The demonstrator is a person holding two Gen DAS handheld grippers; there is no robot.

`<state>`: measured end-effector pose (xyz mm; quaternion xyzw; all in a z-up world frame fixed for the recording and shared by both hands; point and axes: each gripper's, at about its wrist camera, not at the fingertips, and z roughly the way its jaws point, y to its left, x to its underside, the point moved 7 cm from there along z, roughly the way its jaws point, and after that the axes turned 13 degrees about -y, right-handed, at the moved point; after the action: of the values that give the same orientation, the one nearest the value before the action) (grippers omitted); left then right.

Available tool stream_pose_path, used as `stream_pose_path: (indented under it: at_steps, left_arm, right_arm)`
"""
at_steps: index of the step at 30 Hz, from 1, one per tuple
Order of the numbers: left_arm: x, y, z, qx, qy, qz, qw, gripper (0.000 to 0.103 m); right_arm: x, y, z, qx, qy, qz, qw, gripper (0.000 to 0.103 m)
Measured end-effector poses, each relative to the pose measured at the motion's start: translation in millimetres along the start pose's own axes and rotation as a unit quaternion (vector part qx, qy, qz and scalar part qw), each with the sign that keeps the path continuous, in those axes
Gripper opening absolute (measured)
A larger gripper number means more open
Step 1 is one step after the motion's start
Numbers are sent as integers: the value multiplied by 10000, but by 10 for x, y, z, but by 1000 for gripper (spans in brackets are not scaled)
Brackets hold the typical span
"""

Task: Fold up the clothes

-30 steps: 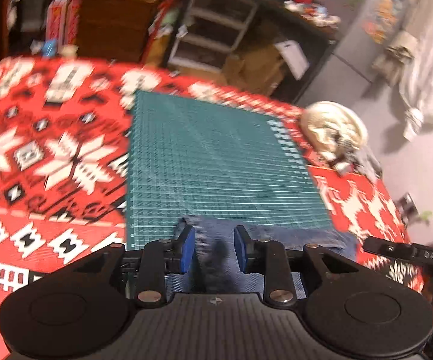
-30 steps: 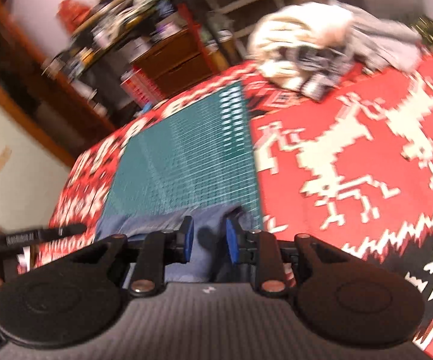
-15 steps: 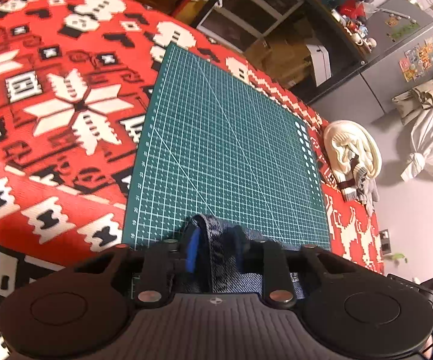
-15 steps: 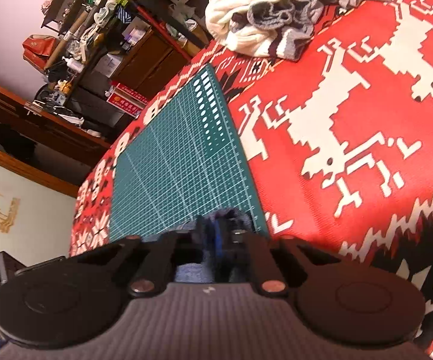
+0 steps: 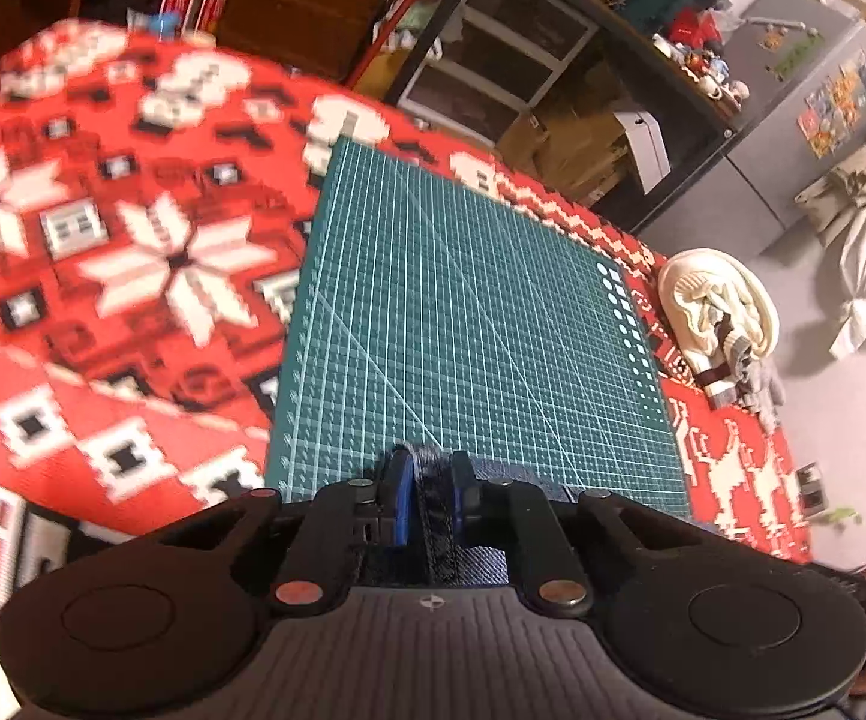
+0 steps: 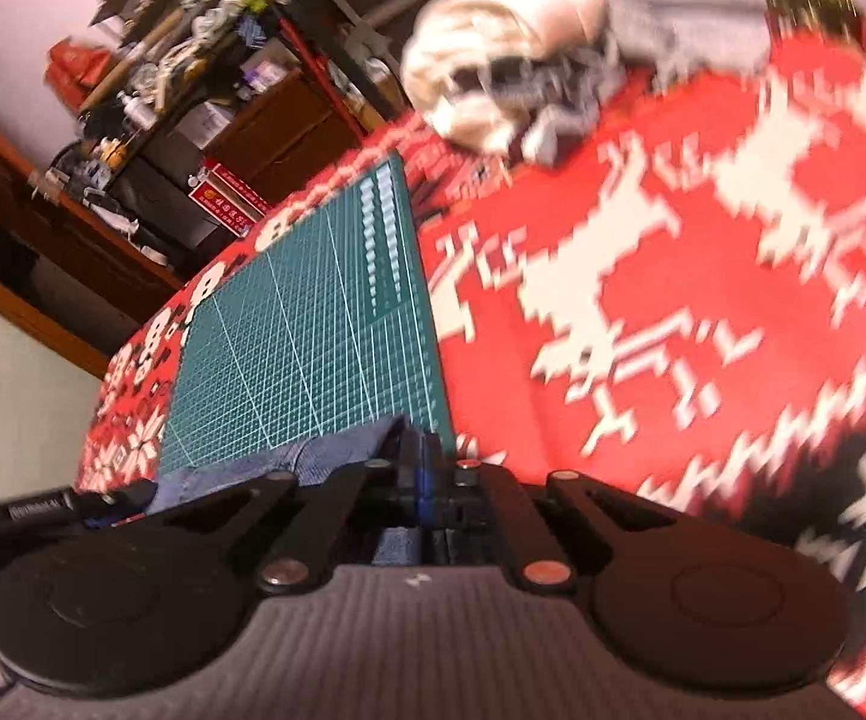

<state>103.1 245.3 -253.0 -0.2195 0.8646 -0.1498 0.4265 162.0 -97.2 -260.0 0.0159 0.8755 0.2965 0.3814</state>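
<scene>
Red patterned cloth (image 5: 133,276) covers my worktop; both tongs, left tongs (image 5: 431,495) and right tongs (image 6: 427,480), pinch the denim garment (image 6: 337,450) at the green mat's (image 5: 463,324) near edge.

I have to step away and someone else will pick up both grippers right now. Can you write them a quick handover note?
Left gripper: shut on the denim garment, pinching a bunched edge at the near side of the green cutting mat.
Right gripper: shut on the same denim garment at the mat's near right corner.
The garment hangs between the two grippers, just over the mat's near edge; most of it is hidden below them.
Done: both corners gripped. Left: lay it out on the mat and fold it.
A pile of other clothes waits on the red patterned blanket.
</scene>
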Motion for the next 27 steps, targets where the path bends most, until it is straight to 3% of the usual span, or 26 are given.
stream_pose_path:
  at_steps: [6,10,13,19,22,27]
  left_arm:
    - [-122,-349,-146,314,-377,651,9967,11]
    - [-79,-699,-119,693,-405,1169,9899,11]
    - [110,-870,28,712,-306,1656,9831,11]
    - [329,-809,181,476,-241,2051,9773,12]
    - [378,-736,184,403,-260,2133,9758,3]
    - [460,-615,189,280,-293,2270,9731,3]
  right_arm:
    - [-161,511,-195,-247,-470,-1374,9891,7]
    - [-18,897,-63,-427,-399,-2056,9769,7]
    - [161,1083,48,-457,-339,-2423,9685,7]
    - [494,1003,231,-311,-214,-2792,9595,3]
    - [527,919,167,-305,-221,-2749,9607,1]
    - [565,775,51,-279,-206,-2650,9636,1]
